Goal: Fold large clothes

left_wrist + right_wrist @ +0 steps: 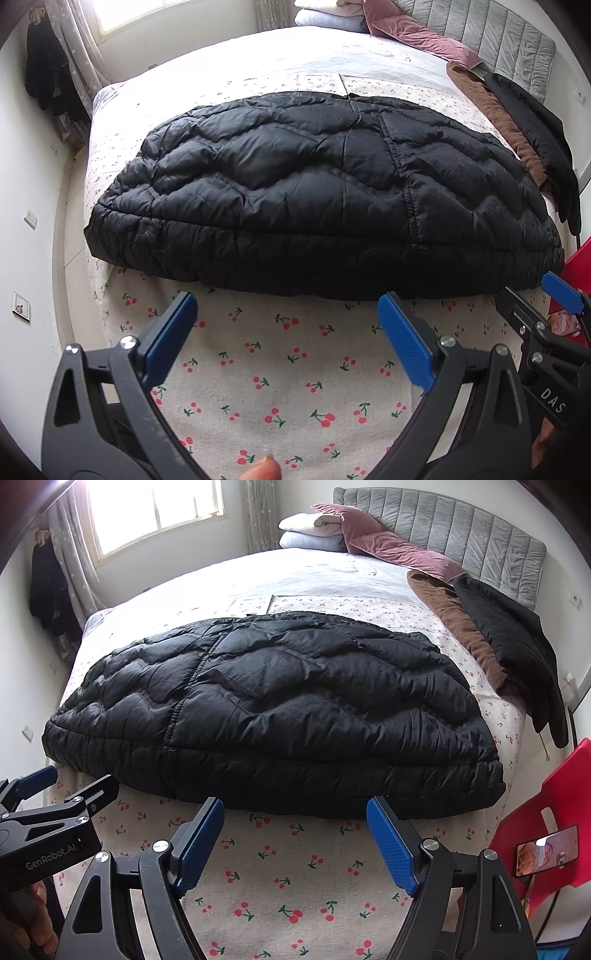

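A large black quilted puffer coat (314, 192) lies spread flat across the bed, its near hem toward me; it also shows in the right wrist view (280, 709). My left gripper (286, 314) is open and empty, just short of the coat's near hem above the cherry-print sheet (280, 369). My right gripper (295, 816) is open and empty, close to the hem further right. The right gripper shows at the right edge of the left wrist view (532, 299), and the left gripper at the left edge of the right wrist view (77, 779).
A brown garment (454, 616) and a black jacket (509, 638) lie along the bed's right side. Pink and white pillows (362, 535) rest by the grey headboard (461, 528). A red chair (554, 812) with a phone (546, 854) stands at right. Dark clothes (48, 74) hang at left.
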`<action>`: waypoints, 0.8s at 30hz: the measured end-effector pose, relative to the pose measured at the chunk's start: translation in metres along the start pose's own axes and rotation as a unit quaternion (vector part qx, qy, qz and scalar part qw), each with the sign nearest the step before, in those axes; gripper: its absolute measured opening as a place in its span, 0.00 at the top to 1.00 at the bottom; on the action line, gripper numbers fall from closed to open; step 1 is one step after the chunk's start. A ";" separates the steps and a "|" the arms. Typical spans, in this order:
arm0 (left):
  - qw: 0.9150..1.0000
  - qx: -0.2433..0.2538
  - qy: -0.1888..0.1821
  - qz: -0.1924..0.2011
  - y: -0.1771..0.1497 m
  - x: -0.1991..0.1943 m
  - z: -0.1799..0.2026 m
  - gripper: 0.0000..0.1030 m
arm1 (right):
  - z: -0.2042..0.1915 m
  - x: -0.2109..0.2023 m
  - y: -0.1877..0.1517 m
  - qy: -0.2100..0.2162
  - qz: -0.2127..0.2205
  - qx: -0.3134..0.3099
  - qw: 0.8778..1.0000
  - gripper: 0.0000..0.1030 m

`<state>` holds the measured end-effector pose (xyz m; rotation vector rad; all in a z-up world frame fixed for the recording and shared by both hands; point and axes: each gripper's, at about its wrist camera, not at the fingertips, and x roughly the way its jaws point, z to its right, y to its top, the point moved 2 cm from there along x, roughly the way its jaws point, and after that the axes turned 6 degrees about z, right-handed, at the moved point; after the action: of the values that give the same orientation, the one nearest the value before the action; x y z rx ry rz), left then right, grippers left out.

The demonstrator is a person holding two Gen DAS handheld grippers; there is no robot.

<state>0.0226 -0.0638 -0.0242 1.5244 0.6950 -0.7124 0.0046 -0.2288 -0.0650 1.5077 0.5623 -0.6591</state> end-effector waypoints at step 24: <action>1.000 0.001 -0.003 -0.019 -0.006 0.007 0.002 0.05 | -0.001 0.008 -0.002 0.006 -0.011 -0.004 1.000 0.21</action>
<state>0.0222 -0.0653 -0.0340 1.5133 0.7206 -0.7471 0.0091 -0.2282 -0.0722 1.5007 0.5911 -0.6635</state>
